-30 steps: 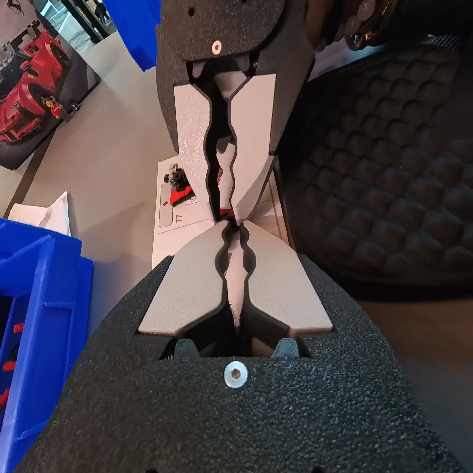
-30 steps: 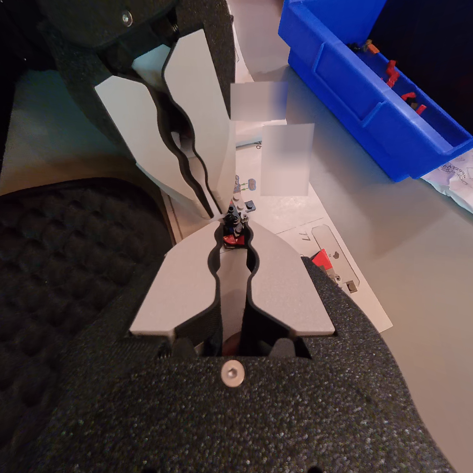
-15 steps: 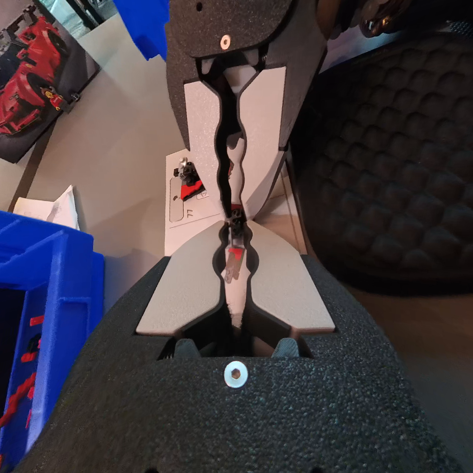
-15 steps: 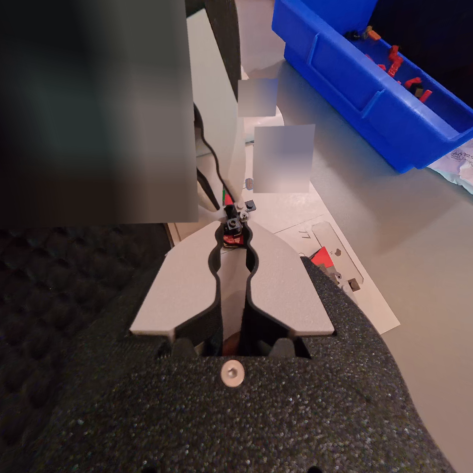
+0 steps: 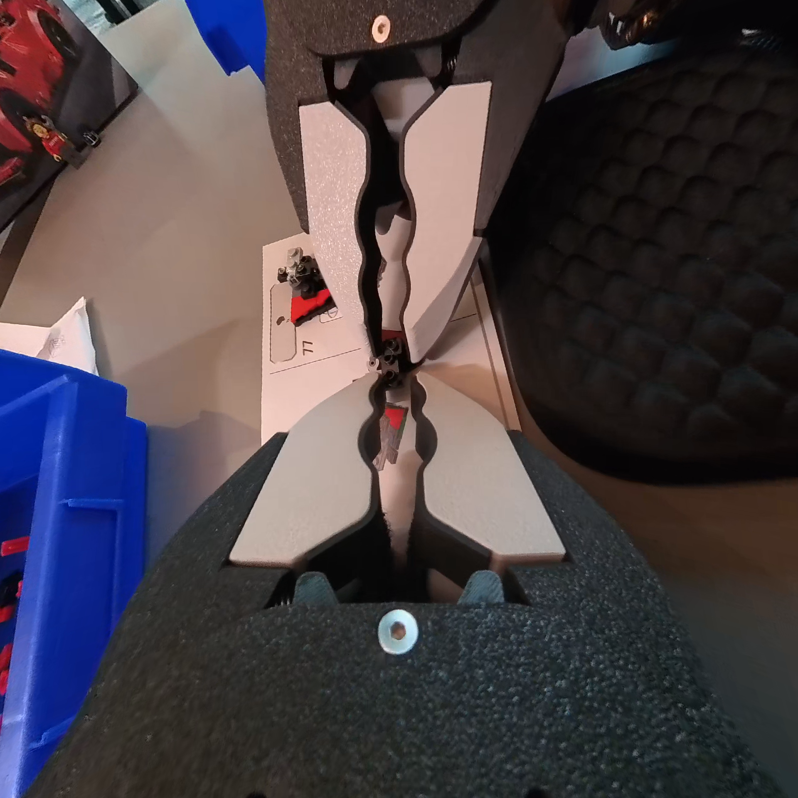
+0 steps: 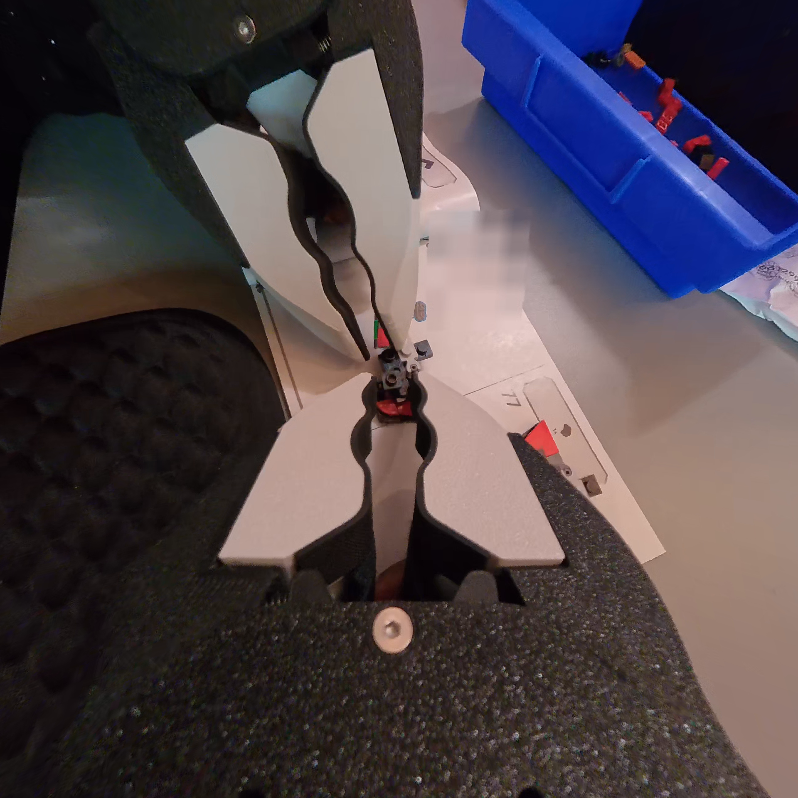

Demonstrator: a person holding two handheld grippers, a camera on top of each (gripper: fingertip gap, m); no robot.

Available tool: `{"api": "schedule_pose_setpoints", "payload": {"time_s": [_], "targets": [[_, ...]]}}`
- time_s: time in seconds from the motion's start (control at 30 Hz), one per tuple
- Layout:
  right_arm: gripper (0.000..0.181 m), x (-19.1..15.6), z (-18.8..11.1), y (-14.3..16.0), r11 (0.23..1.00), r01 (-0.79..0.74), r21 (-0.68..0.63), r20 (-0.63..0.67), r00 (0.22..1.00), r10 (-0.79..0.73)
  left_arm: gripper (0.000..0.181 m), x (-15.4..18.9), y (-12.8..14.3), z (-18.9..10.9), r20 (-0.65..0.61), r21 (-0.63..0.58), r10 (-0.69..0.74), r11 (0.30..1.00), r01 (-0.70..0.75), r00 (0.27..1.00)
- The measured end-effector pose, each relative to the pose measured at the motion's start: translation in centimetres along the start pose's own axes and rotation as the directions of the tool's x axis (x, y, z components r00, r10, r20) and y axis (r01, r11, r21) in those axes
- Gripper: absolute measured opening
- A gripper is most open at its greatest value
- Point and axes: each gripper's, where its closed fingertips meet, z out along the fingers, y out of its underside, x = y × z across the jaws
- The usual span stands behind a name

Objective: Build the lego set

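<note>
A small black, grey and red lego assembly (image 5: 391,365) hangs between the two grippers, above the instruction sheet (image 5: 311,388). My left gripper (image 5: 396,381) is shut on its near black end. My right gripper (image 5: 391,347) comes from the top of the left wrist view, tip to tip with the left. In the right wrist view my right gripper (image 6: 392,385) is shut on the assembly (image 6: 392,380), with a red part (image 6: 393,408) between its fingers. The left gripper (image 6: 385,350) meets it from above. A red and grey patch (image 5: 391,432) shows through the left finger gap; I cannot tell if it is print or a piece.
A second small black and red assembly (image 5: 302,283) lies on the sheet. It also shows in the right wrist view (image 6: 542,438). A blue bin (image 6: 604,172) holds red pieces and also shows in the left wrist view (image 5: 64,496). A black quilted pad (image 5: 647,280) lies beside the sheet. A set box (image 5: 30,86) stands far left. Left and right tips are no more than a few centimetres apart.
The two grippers stay tip to tip. The gap between their tips has widened a little, so the black studs of the assembly now show. The left view has shifted slightly.
</note>
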Motion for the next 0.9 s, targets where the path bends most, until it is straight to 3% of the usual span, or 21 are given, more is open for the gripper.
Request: {"api": "schedule_pose_setpoints", "payload": {"time_s": [0.57, 0.63, 0.73, 0.9], "targets": [[0.023, 0.3, -0.1, -0.2, 0.992, 0.096, -0.078, 0.092, 0.992, -0.089, 0.010, -0.3, -0.1, -0.2, -0.010, 0.016, -0.002, 1.000, 0.003, 1.000], [0.023, 0.4, -0.8, -0.1, 0.994, 0.078, -0.082, 0.075, 0.995, -0.072, 0.011, -0.4, 0.1, -0.4, -0.010, 0.014, -0.003, 1.000, 0.003, 1.000], [0.006, -0.1, -2.1, 0.7, 0.992, -0.022, -0.122, 0.062, 0.998, 0.030, 0.011, -0.5, 0.1, -0.7, -0.001, 0.019, -0.004, 1.000, 0.004, 1.000], [0.013, -1.6, -2.3, 2.0, 0.989, -0.047, -0.143, 0.085, 0.995, 0.059, 0.010, -0.3, -0.3, -0.8, -0.004, 0.038, -0.004, 0.999, 0.004, 1.000]]}}
